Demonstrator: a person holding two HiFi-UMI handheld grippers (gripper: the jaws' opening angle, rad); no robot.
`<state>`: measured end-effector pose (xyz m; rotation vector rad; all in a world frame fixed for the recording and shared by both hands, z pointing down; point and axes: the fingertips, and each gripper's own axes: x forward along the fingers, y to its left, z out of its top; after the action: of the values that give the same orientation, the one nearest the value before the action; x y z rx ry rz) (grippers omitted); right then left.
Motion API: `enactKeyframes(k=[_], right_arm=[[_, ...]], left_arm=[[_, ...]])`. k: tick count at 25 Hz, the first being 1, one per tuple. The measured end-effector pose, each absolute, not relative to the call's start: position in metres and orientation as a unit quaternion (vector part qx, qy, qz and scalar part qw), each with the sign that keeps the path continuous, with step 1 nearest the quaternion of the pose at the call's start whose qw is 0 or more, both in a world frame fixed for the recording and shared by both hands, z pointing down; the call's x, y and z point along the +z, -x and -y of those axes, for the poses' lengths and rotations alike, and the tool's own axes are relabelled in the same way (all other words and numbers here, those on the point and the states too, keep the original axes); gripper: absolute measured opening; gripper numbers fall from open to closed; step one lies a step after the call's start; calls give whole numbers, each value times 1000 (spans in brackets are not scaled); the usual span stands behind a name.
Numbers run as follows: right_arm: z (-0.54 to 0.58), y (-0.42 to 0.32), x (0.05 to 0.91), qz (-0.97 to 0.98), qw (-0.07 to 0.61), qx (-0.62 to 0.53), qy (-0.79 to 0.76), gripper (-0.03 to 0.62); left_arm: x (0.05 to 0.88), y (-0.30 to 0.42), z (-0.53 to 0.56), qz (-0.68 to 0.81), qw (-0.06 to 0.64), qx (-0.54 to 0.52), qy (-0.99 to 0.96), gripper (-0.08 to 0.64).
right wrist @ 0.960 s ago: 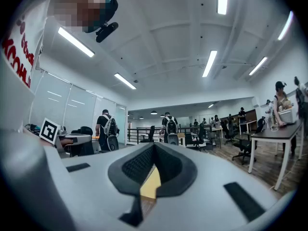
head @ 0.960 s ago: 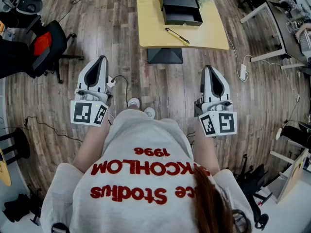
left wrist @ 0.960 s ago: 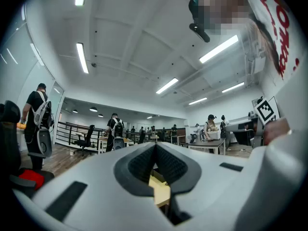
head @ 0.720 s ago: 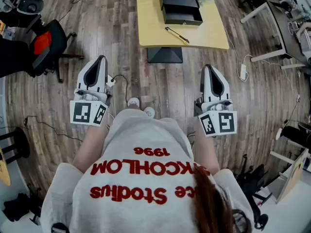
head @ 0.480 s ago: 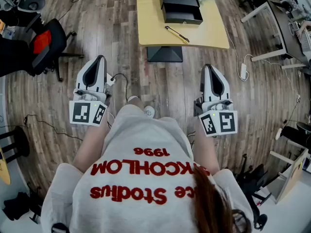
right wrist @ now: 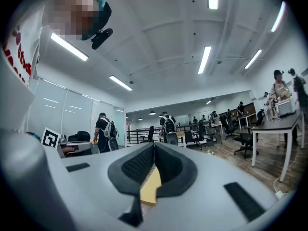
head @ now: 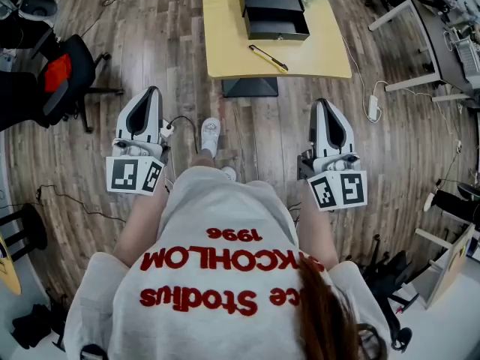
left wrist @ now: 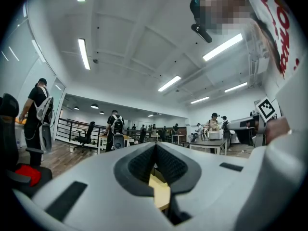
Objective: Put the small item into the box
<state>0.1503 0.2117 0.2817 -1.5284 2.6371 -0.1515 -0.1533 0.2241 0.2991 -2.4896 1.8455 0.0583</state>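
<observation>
A black box [head: 274, 10] with an open drawer stands at the far end of the yellow table [head: 232, 51]. The small item [head: 268, 57], a slim black and yellow pen-like thing, lies on the table in front of the box. My left gripper [head: 155, 90] and right gripper [head: 324, 103] are held level over the wooden floor, well short of the table, one on each side of my body. Both are shut with nothing in them. In the left gripper view the gripper [left wrist: 155, 146] shows pads that meet, as does the gripper [right wrist: 154, 146] in the right gripper view. Yellow table top shows through the slot below the pads.
A black office chair [head: 67, 70] with a red cushion stands at the left. Cables and a power adapter [head: 373, 109] lie on the floor. Desks [head: 420, 21] are at the right. My shoe [head: 210, 135] is stepped forward. People [left wrist: 38, 114] stand in the office beyond.
One foot has stepped forward toward the table and the view has shifted slightly to the right. Both grippers keep their place and stay shut.
</observation>
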Motion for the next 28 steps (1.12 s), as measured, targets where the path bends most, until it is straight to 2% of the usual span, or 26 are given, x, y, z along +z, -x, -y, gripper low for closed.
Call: enactKeyframes(k=[18,28], right_arm=[[-72,-130,274,-832,49,-47,550,6],[-28,-134,286,-798,25,-51,599,6]], left_arm=[[291,174,-50,-548,22,26,836,6],[300,181,15,-519,12,22,855,6]])
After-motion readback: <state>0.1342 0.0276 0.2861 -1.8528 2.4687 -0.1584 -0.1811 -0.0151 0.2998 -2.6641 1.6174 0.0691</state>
